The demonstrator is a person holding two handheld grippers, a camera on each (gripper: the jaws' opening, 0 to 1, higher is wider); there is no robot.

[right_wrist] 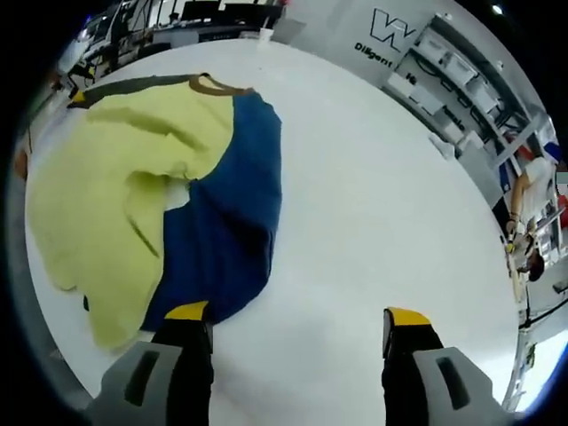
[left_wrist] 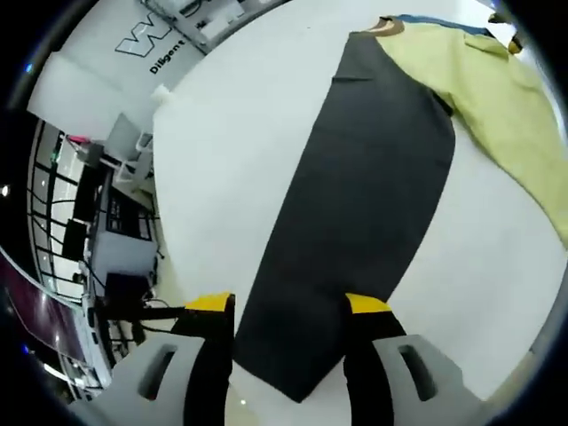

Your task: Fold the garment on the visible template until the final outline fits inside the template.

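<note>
left gripper [left_wrist: 288,303]: jaws spread wide, yellow-tipped, holding nothing, straddling the near end of the dark template [left_wrist: 355,213] and hovering over it; contact with it cannot be told. right gripper [right_wrist: 297,312]: jaws likewise wide apart, clamped on nothing, one tip just beside the near hem of the garment [right_wrist: 177,204], the other over bare white table [right_wrist: 373,195].

in the left gripper view, stretching away from the jaws: the template, a long dark grey panel lying flat on the table [left_wrist: 231,160]. at the template's far end, overlapping its far corner and spreading off to one side: the garment [left_wrist: 479,98], seen here as yellow-green cloth with a tan neckband and a sliver of blue at the far edge. most of the template left uncovered.

in the right gripper view: the garment as a two-coloured shirt, blue half toward the table's open middle, yellow-green half folded partly over the blue and rumpled, with a tan collar at the far end. beyond the collar, a dark strip [right_wrist: 133,86], seemingly the template's edge, peeking out from under the cloth.

past the table's far rim: a white wall with dark lettering [right_wrist: 390,40], shelving with white bins [right_wrist: 461,75], and a person [right_wrist: 532,204] standing at the side. on the side away from the garment in the left gripper view, beyond the table's edge: grey equipment and racks [left_wrist: 106,222].
</note>
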